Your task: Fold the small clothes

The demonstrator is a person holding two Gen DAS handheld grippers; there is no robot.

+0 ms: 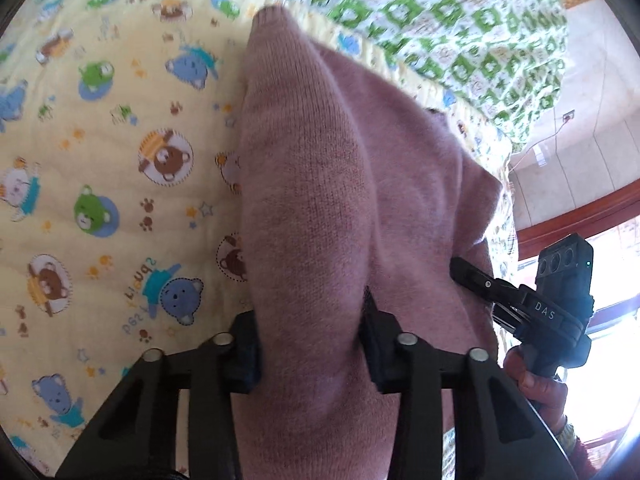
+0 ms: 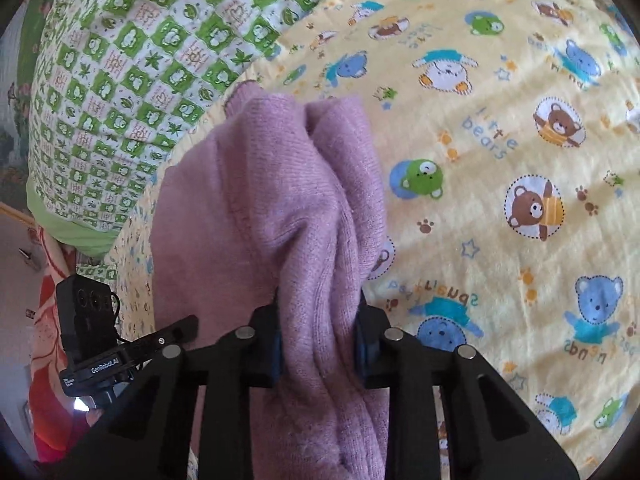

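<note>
- Right, left wrist view: left gripper (image 1: 310, 354) has its jaws clamped on a thick bunch of the pink knit (image 1: 316, 184); fabric fills the gap between both pads.
- Knit hangs or drapes forward from the jaws over the yellow bear sheet (image 1: 100, 140); whether its far end rests on the sheet I cannot tell.
- Far end looks like a narrow tube, maybe a sleeve or leg with a ribbed cuff; garment type not clear.
- Right gripper (image 1: 472, 276) shows at the right edge, one finger against the knit's side, a hand (image 1: 532, 384) on its handle.
- Green checked quilt (image 1: 440, 20) lies beyond the sheet, well apart from the jaws.
- Right wrist view: right gripper (image 2: 318, 344) is also closed on a gathered, creased fold of the knit (image 2: 272, 184), blue pads pressing both sides.
- Knit bunches in two lobes ahead of the jaws, above the sheet (image 2: 500, 140); green quilt (image 2: 120, 80) to the left.
- Left gripper (image 2: 176, 330) sits just beside, at lower left.
- Step, as I judge it: both grips taken, garment lifted and still bunched, so this is the pick-up and spread stage, no fold made yet.
- Next move calls for pulling the two grips apart to stretch the knit flat, then lowering it onto the sheet without twisting.
- Risk: thick bunches may hide extra layers, so the spread could come out uneven.
</note>
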